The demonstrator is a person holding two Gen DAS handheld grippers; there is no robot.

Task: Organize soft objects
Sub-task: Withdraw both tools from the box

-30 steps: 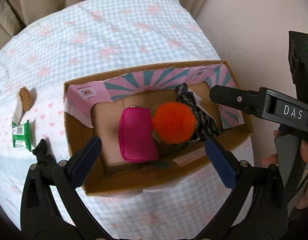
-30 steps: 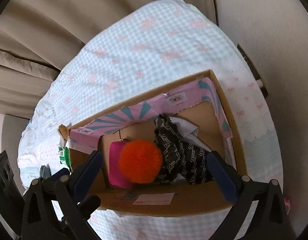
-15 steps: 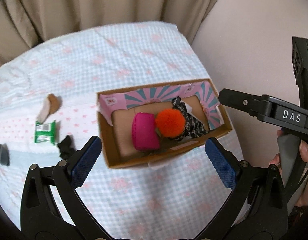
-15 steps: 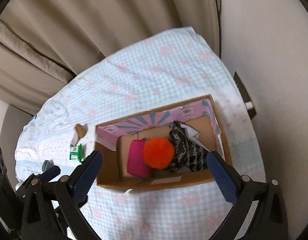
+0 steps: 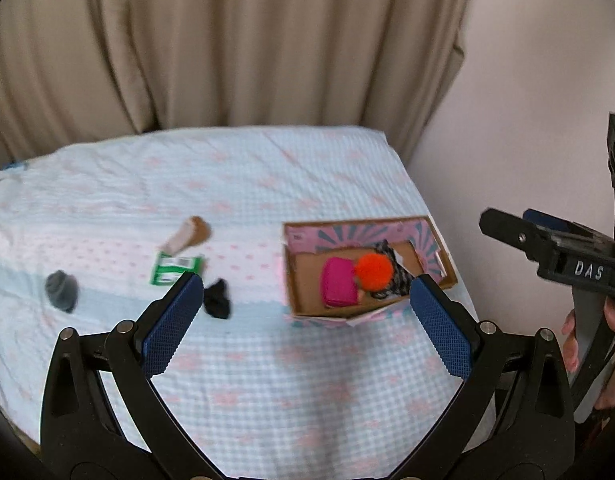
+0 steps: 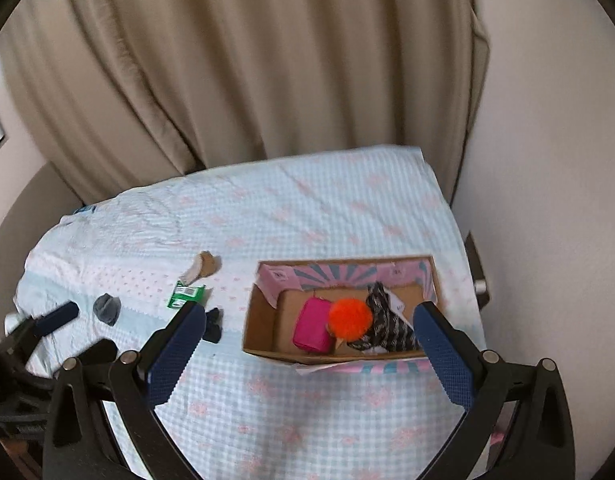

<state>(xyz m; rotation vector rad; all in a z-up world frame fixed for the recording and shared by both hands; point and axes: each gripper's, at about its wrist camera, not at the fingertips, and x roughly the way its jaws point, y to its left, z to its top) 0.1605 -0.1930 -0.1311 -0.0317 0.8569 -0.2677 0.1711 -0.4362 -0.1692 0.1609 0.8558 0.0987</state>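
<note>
- Far left on the bedspread (image 5: pixel 267 380) lies a grey soft lump (image 5: pixel 60 291); it is still outside the box, so I judge it one of my remaining pick-ups.
- Next come a green packet (image 5: pixel 175 268), its print too blurred to read, and a brown-and-white piece (image 5: pixel 189 234) just beyond it.
- A black soft bundle (image 5: pixel 217 298) lies just beside my left gripper (image 5: pixel 303 320), whose jaws are spread wide and empty; I would drop straight onto it and pinch its bulk, not the sheet.
- The cardboard box (image 6: pixel 263 312) already holds a pink pouch (image 6: pixel 313 324), an orange pom-pom (image 6: pixel 350 317) and a patterned black cloth (image 6: pixel 387 320).
- My right gripper (image 6: pixel 311 364) hangs released above the box's near edge.
- Its body reads "DAS" in the left view.
</note>
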